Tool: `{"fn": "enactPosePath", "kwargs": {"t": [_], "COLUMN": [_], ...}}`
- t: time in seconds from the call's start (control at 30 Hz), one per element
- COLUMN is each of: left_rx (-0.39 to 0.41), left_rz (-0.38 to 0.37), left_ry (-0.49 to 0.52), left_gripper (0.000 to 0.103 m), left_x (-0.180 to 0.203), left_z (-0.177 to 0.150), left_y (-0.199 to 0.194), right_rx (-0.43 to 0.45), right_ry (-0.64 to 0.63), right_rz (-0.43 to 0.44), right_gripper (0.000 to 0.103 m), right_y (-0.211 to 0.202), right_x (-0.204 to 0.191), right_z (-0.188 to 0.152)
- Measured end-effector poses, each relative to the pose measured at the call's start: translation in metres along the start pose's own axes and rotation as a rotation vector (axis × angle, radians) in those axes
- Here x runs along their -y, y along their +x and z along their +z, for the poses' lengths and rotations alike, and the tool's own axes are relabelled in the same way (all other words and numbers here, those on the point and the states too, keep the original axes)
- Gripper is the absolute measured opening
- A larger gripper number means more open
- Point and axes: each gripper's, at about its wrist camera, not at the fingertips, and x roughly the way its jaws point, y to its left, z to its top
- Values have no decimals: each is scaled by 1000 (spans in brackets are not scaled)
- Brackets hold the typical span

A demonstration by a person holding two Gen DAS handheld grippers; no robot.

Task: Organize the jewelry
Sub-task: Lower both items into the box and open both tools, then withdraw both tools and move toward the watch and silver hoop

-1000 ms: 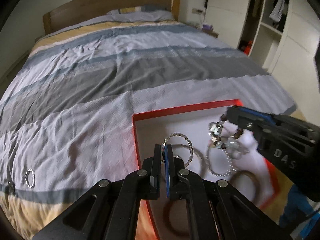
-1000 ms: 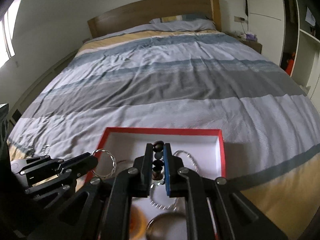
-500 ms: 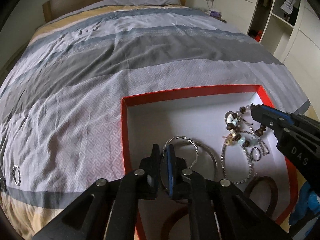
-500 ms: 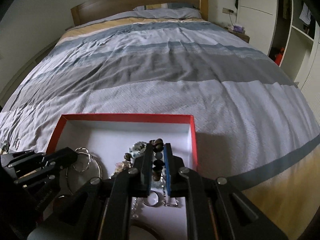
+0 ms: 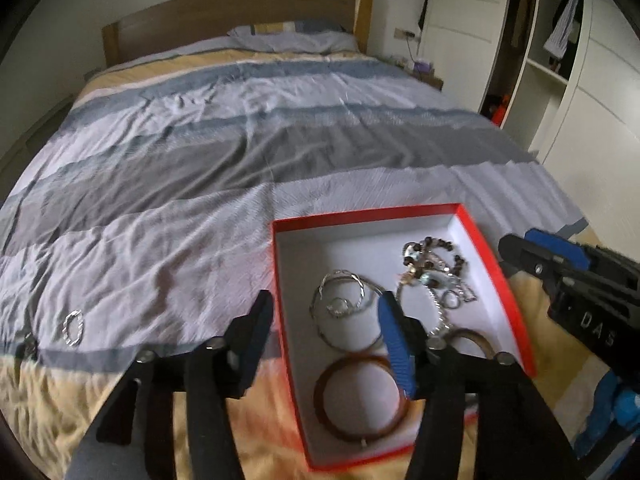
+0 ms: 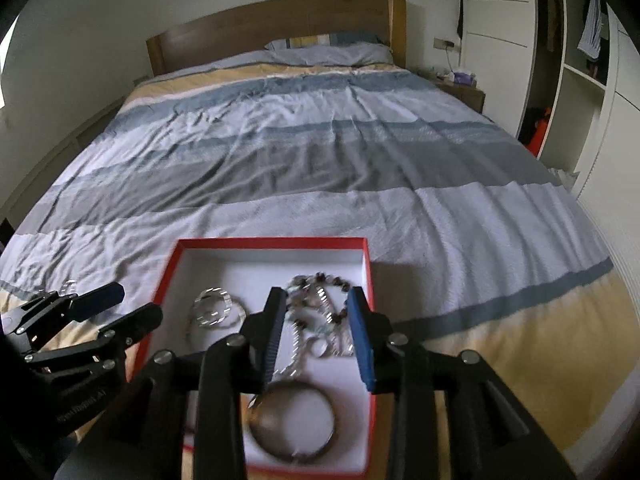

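Both the left gripper (image 5: 324, 312) and the right gripper (image 6: 316, 312), just opened and empty, are held spread above the red box (image 5: 496, 258), where blurred bracelets (image 5: 340, 304), seemingly tangled, are partly hidden by fingers.

The striped bedspread (image 6: 320, 152) lies open and flat from the red box (image 6: 362, 280) up to the pillow (image 6: 332, 54) and headboard (image 6: 280, 28). Inside the box, the far white strip is bare; bangles and a beaded tangle (image 6: 320, 312) crowd the near part. A small silver ring (image 5: 73, 328) lies on the cover left of the box. The wardrobe (image 5: 580, 92) bounds the right side
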Motion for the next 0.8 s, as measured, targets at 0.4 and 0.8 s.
{"fn": "enactPosePath", "kwargs": {"t": [0.4,0.8], "left_rx": [114,195], "left_rz": [87,163], "left_ry": [-65,-94], "left_gripper": [72,74], "left_x": [-27,-69], "left_z": [-47,-106], "left_y": [-113,-202], "right_rx": [34,94], "right_ry": [3,-45], "right_rz": [32,-28], "right_gripper": [33,33], "right_y": [-91,-158], "right_x": [-64,-124], "right_z": [-47,-88]}}
